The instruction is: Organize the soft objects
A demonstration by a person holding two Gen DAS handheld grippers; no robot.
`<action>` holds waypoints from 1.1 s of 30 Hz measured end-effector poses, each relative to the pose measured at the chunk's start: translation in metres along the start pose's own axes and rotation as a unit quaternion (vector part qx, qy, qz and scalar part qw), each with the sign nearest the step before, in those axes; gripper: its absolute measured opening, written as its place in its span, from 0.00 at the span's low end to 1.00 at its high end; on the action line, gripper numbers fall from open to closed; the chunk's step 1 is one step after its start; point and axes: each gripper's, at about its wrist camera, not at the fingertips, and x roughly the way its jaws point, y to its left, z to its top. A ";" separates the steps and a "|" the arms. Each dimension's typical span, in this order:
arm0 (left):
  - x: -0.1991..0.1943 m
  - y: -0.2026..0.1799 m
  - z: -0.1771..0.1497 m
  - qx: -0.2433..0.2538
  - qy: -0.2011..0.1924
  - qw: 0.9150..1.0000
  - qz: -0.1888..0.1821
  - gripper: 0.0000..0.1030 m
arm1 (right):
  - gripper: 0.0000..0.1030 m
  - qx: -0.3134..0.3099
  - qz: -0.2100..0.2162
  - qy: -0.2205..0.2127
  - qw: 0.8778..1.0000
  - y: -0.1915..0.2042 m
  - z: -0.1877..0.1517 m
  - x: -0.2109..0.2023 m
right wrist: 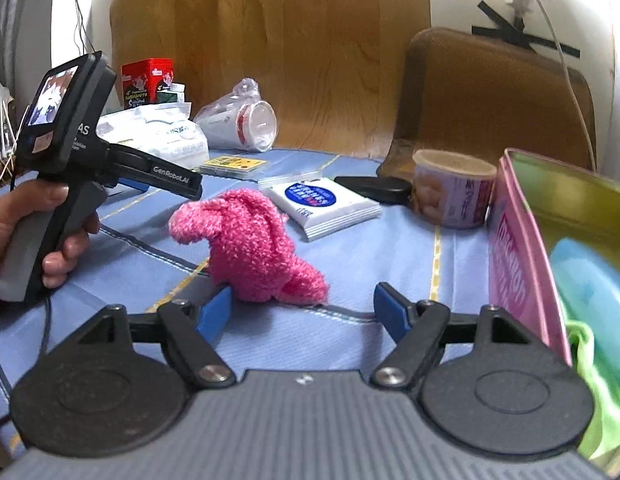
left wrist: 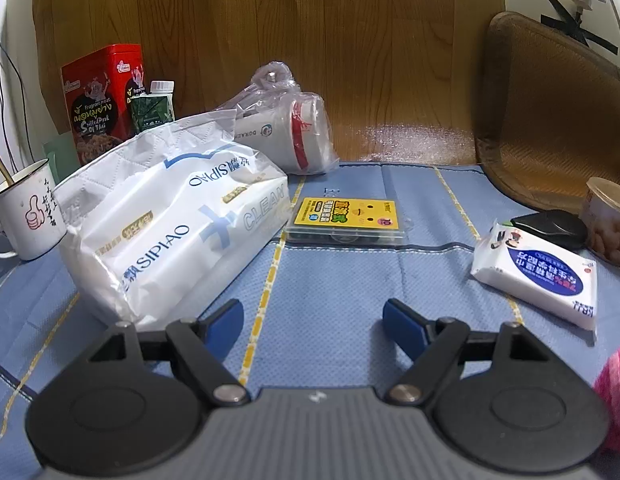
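Your right claw (right wrist: 304, 312), open and empty, straddles only the pink sock's (right wrist: 252, 244) near tip, so closing now risks it slipping free.

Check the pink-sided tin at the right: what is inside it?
The tin stands open, holding a light blue soft item and a green cloth spilling over its edge. Anything beneath them, and the tin's bottom, is covered.

Fuzzy pink knotted sock bundle (right wrist: 254, 248) lying on blue cloth (right wrist: 350, 344), beside white tissue pack (right wrist: 322, 206)
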 end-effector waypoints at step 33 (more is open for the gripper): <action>-0.003 -0.002 0.001 0.014 -0.015 1.000 0.001 0.89 | 0.83 0.031 -0.015 0.029 0.999 -0.018 0.001 0.009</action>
